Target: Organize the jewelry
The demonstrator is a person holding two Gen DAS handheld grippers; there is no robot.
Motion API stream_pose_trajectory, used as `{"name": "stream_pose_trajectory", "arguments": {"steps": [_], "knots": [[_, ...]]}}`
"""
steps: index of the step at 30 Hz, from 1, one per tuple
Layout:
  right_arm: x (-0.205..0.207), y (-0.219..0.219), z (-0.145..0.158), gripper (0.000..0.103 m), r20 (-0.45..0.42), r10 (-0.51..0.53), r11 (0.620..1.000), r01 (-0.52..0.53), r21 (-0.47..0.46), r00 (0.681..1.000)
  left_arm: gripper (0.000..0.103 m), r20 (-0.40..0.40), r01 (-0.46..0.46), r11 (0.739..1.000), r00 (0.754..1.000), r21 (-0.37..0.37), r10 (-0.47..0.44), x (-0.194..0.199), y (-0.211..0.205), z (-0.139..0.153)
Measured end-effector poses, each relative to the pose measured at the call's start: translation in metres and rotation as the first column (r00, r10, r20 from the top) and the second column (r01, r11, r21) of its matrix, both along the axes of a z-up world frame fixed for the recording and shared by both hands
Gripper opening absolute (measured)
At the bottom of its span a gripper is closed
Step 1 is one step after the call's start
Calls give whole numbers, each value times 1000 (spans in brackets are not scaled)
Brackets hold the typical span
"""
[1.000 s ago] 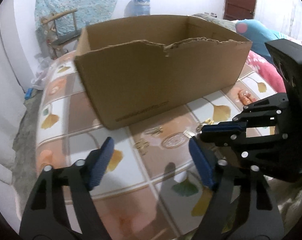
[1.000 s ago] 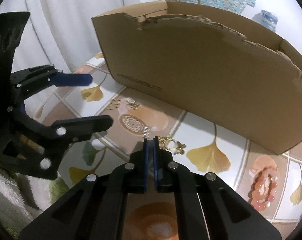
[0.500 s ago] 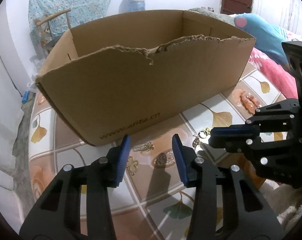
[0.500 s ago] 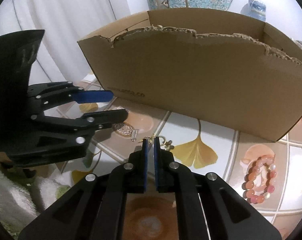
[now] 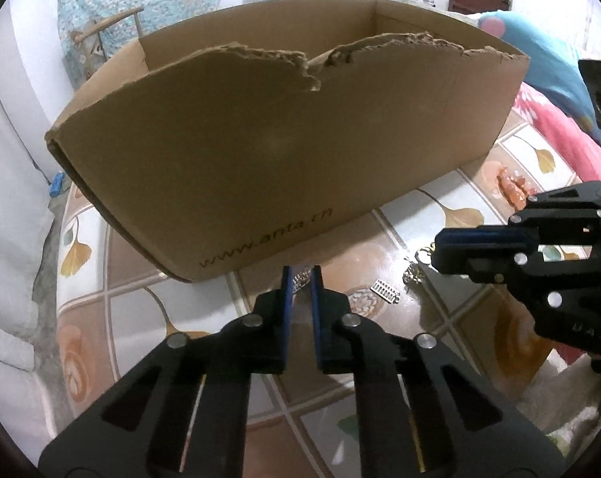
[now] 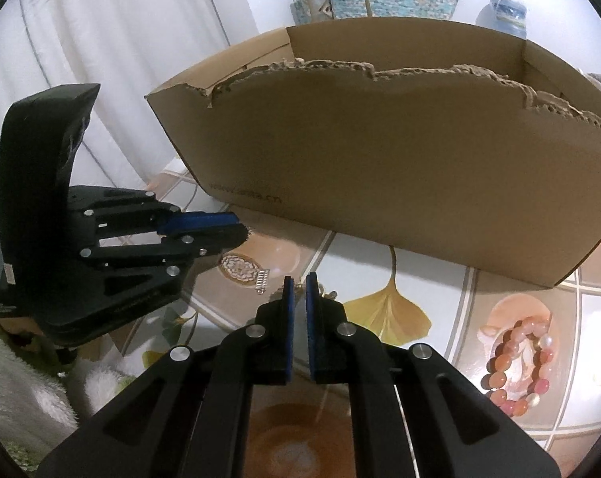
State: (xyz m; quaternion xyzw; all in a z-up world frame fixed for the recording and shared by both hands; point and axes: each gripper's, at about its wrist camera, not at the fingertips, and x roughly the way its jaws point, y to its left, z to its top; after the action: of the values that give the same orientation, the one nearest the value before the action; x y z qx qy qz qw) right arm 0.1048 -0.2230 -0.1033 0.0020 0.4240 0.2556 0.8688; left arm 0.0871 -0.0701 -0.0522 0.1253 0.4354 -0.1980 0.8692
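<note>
We see the left hand-held gripper (image 5: 301, 279) nearly closed around a small silver trinket (image 5: 299, 280) on the desk (image 5: 431, 207). The right hand-held gripper (image 6: 299, 285) is likewise narrowed onto a gold charm (image 6: 300, 290); firm grip cannot be confirmed.

The floor of the cardboard box (image 5: 284, 151) is hidden behind its torn front wall; the small jewelry piece (image 5: 300, 280) between the left gripper (image 5: 300, 279) fingertips is too small to identify; the bead bracelet (image 5: 513, 187) is blurred, half covered by the right gripper (image 5: 439, 247).
</note>
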Motion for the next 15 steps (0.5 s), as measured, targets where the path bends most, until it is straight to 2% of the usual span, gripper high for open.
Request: {"name": "stream_pose_trajectory", "arguments": {"steps": [1,9,15], "knots": [[0,0,1,6,4,-2,1000,2,1,1000,0,5,9,1000,1000,5,-9,-2,-1,0],[-12,-8,5,6,10,-12,1000,12,-3,1000,0,-10,83,996,997,16,-82,-26,-11,-5],[-15,-7,5,6,1,1,1000,-1,17,1000,0,30,54,998,998,16,-55,-29,-5,3]]}}
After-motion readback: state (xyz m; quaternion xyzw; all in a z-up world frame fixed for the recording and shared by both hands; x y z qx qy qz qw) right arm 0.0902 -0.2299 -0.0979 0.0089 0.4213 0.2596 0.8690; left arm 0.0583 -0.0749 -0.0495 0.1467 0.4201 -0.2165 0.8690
